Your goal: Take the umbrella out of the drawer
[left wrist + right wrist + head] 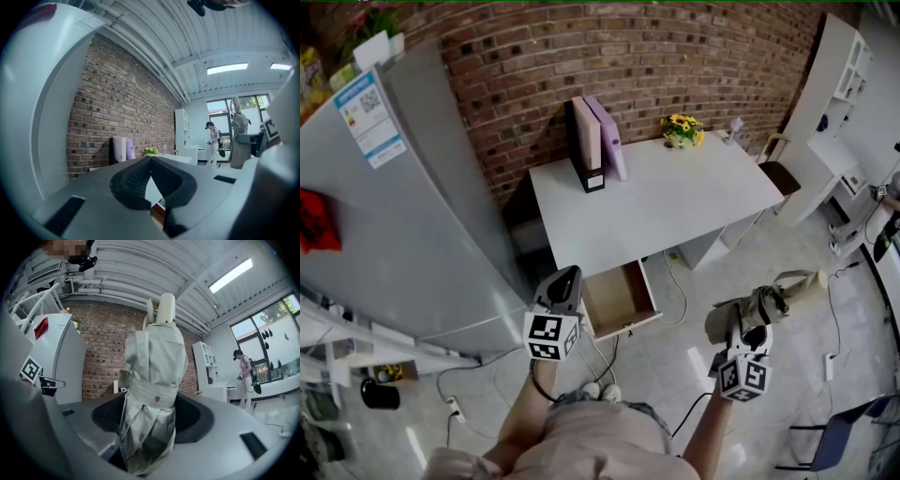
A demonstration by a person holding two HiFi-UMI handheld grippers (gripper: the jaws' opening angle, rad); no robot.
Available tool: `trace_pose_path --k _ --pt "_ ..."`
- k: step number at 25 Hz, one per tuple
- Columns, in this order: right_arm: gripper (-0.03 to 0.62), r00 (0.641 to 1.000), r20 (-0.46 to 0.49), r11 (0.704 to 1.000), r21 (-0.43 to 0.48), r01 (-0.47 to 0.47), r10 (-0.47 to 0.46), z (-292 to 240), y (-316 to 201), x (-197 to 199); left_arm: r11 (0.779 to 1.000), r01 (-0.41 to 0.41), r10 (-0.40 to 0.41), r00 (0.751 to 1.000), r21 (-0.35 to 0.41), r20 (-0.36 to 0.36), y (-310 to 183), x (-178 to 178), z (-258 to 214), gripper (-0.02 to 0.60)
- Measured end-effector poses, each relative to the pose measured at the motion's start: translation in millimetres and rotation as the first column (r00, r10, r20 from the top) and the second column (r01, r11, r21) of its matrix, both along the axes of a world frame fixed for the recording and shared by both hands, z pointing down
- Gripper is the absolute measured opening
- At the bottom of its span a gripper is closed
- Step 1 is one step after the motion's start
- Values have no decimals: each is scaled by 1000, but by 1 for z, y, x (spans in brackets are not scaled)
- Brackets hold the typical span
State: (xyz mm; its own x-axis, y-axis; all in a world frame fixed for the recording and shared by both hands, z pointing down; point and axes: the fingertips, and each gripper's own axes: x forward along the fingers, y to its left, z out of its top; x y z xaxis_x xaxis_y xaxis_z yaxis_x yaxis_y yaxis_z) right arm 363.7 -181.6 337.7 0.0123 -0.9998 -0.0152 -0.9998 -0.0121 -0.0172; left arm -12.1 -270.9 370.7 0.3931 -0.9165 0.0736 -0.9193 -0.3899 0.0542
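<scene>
In the head view, my left hand-held gripper (566,281) hangs just at the near left corner of the open drawer (619,300), which sticks out from under the white desk (675,197). As far as I can see, the drawer is empty. My right hand-held gripper (754,323) is well to the right of the drawer, above the floor (675,356), and it carries the beige umbrella (783,292). The folded umbrella reaches from this gripper toward the far right.

In the left gripper view, the jaws are together at their tips and nothing is between them. The desk is straight ahead.

In the right gripper view, the jaws are clamped on the cloth body of the umbrella, near its strap with the button. Its long axis stands up and down across the jaws, with the pale handle (165,308) at the top.

So the umbrella is out of the drawer and belongs fully to my right hand. I judge that the taking out is done. The drawer lies to the left of the umbrella, and my empty left gripper is the nearer one to it.
</scene>
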Motion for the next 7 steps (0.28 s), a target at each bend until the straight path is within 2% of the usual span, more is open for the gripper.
trace_pose_path --k 7 --pt "282 1000 3 1000 -14 14 -14 6 -5 -5 1000 -5 5 1000 -5 1 -6 3 3 25"
